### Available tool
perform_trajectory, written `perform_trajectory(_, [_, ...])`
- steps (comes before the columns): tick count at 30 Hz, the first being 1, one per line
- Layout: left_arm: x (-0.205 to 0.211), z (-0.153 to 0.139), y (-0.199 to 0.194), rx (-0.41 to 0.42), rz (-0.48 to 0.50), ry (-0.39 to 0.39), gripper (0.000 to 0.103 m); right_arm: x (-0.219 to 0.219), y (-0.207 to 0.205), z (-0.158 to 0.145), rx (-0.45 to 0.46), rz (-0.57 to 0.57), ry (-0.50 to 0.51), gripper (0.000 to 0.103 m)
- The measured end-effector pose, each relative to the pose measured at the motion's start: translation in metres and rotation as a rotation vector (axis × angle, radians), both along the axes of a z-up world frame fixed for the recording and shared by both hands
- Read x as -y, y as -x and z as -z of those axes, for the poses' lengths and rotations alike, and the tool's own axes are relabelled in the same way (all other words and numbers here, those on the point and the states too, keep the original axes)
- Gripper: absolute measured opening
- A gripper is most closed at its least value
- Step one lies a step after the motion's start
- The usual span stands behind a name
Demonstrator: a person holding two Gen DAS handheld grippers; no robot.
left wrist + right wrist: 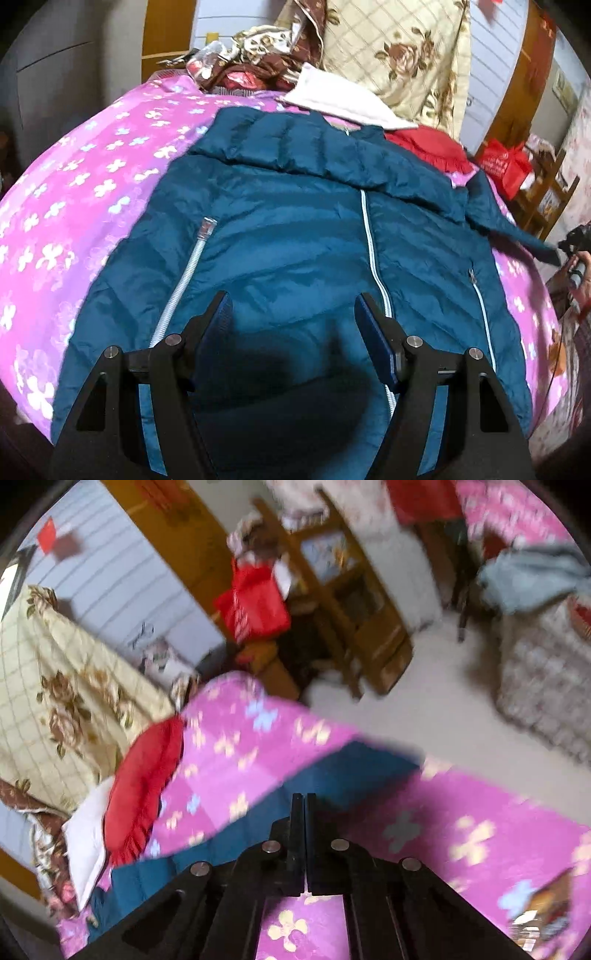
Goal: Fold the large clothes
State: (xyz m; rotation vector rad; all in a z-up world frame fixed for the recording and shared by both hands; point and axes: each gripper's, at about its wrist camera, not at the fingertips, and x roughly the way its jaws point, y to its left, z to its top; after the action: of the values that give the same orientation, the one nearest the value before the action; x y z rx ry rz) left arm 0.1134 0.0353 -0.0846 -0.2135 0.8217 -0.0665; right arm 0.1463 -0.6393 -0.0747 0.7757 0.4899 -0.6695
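We see the teal padded jacket (pixel 295 229) lying front up on the pink flowered bedspread (pixel 92 177), filling the centre of the left wrist view. Its collar lies toward the top of the frame and its hem at the bottom edge, so its long axis runs bottom to top, along the central zip (pixel 373 251).

The left gripper (pixel 293 306) hangs over the lower body panel with its jaws standing apart and nothing between them. The zip runs just beside the right-hand finger.

One sleeve (pixel 513 225) reaches out to the right edge of that frame, where the right gripper (pixel 559 249) meets its cuff. In the right wrist view the right gripper (pixel 304 801) has its jaws together, and the sleeve (pixel 332 775) runs as a teal band from the lower left, past the fingertips, toward the right of centre. Blur prevents us from confirming that cloth sits between the pads; we judge that the cuff is pinched.

We judge the step in hand to be folding this sleeve across the body. The fold must travel toward the zip. The right hand is nearer the sleeve; the left is placed to pin the body panel.
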Motion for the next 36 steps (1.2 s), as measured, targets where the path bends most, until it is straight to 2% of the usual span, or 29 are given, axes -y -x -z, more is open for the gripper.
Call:
perform_trajectory(3, [-0.015, -0.006, 0.006, 0.038, -0.006, 0.015, 0.069, -0.022, 0.001, -0.046, 0.012, -0.04, 0.064, 0.0])
perform_trajectory(5, [-0.024, -0.008, 0.008, 0.055, -0.011, 0.036, 0.069, -0.044, -0.002, -0.073, 0.039, -0.109, 0.079, 0.0])
perform_trajectory(6, [-0.028, -0.009, 0.009, 0.059, -0.013, 0.047, 0.069, -0.052, -0.004, -0.08, 0.059, -0.152, 0.056, 0.0])
perform_trajectory(8, [-0.037, -0.01, 0.012, 0.059, -0.02, 0.071, 0.069, -0.071, -0.007, -0.081, 0.097, -0.262, -0.054, 0.009])
perform_trajectory(9, [-0.043, -0.011, 0.015, 0.062, -0.019, 0.095, 0.069, -0.075, -0.009, -0.078, 0.091, -0.291, -0.084, 0.035])
perform_trajectory(10, [-0.047, -0.011, 0.017, 0.063, -0.02, 0.105, 0.069, -0.082, -0.009, -0.069, 0.076, -0.327, -0.122, 0.072])
perform_trajectory(11, [-0.05, -0.011, 0.02, 0.064, -0.024, 0.111, 0.069, -0.087, -0.007, -0.06, 0.07, -0.347, -0.141, 0.083])
perform_trajectory(12, [-0.054, -0.011, 0.022, 0.063, -0.028, 0.116, 0.069, -0.092, -0.002, -0.051, 0.074, -0.352, -0.141, 0.084])
perform_trajectory(14, [-0.06, -0.011, 0.026, 0.065, -0.036, 0.126, 0.069, -0.097, 0.009, -0.026, 0.066, -0.354, -0.132, 0.084])
perform_trajectory(15, [-0.063, -0.01, 0.027, 0.064, -0.04, 0.125, 0.069, -0.096, 0.012, -0.01, 0.046, -0.359, -0.15, 0.081])
perform_trajectory(16, [-0.064, -0.01, 0.027, 0.062, -0.044, 0.124, 0.069, -0.093, 0.016, 0.006, 0.027, -0.352, -0.173, 0.07])
perform_trajectory(17, [-0.065, -0.009, 0.027, 0.06, -0.047, 0.125, 0.069, -0.088, 0.02, 0.024, 0.009, -0.331, -0.196, 0.066])
perform_trajectory(21, [-0.058, -0.006, 0.021, 0.041, -0.046, 0.123, 0.069, -0.06, 0.02, 0.074, -0.007, -0.24, -0.279, 0.065])
perform_trajectory(27, [-0.039, -0.003, 0.006, 0.018, -0.03, 0.1, 0.069, -0.026, 0.003, 0.119, -0.04, -0.153, -0.328, 0.065])
perform_trajectory(30, [-0.03, -0.003, -0.001, 0.014, -0.017, 0.089, 0.069, -0.017, -0.005, 0.118, -0.016, -0.112, -0.288, 0.064])
perform_trajectory(32, [-0.024, -0.004, -0.004, 0.02, -0.005, 0.077, 0.069, -0.012, -0.012, 0.119, -0.039, -0.097, -0.265, 0.036])
perform_trajectory(33, [-0.022, -0.004, -0.005, 0.023, -0.002, 0.067, 0.069, -0.01, -0.015, 0.119, -0.058, -0.091, -0.253, 0.013])
perform_trajectory(36, [-0.019, -0.003, -0.007, 0.028, 0.005, 0.042, 0.069, -0.013, -0.015, 0.105, -0.078, -0.063, -0.202, 0.007])
